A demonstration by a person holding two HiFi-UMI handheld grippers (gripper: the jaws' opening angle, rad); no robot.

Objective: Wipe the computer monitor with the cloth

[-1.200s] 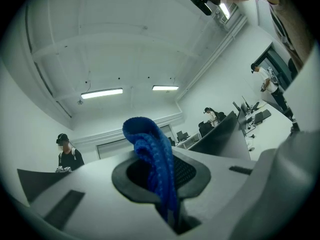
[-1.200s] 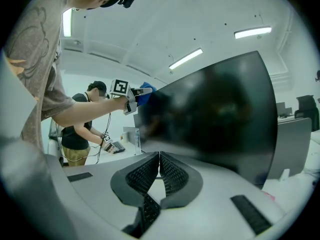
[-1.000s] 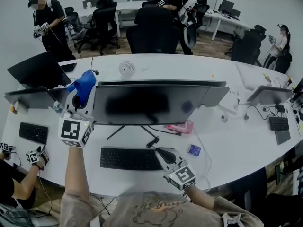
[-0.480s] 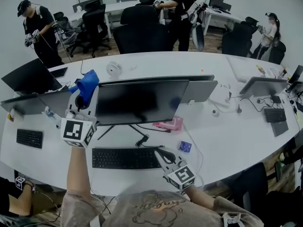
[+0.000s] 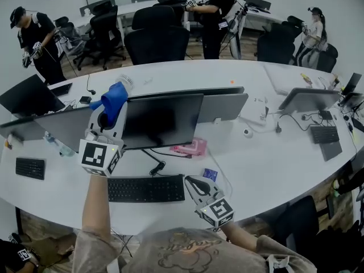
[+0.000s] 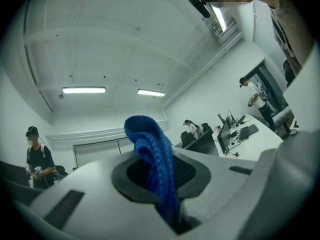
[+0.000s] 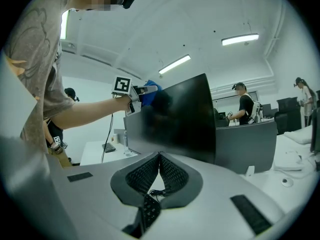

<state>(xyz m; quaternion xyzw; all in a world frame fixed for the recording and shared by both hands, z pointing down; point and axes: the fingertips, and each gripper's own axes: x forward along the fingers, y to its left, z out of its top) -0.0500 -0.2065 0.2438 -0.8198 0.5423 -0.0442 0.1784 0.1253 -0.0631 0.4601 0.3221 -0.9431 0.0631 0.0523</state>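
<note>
2 tools are at work over a long white table. The left tool is held up at the upper left corner of the computer monitor, its jaws pinching a blue cloth. In the left gripper view the cloth stands up out of the clamped jaws as a folded bunch. The cloth sits right at that top corner, but whether it touches the screen cannot be told.

The monitor stands upright, back from the table's near edge, with its screen dark. A second monitor stands just behind it, facing the far edge.

The right tool hangs low by the near edge, just beside the right end of a black keyboard. Its jaws are pressed together at the tips with nothing between them.

A pink object lies by the monitor's stand, and a small blue packet lies near the right tool.
</note>
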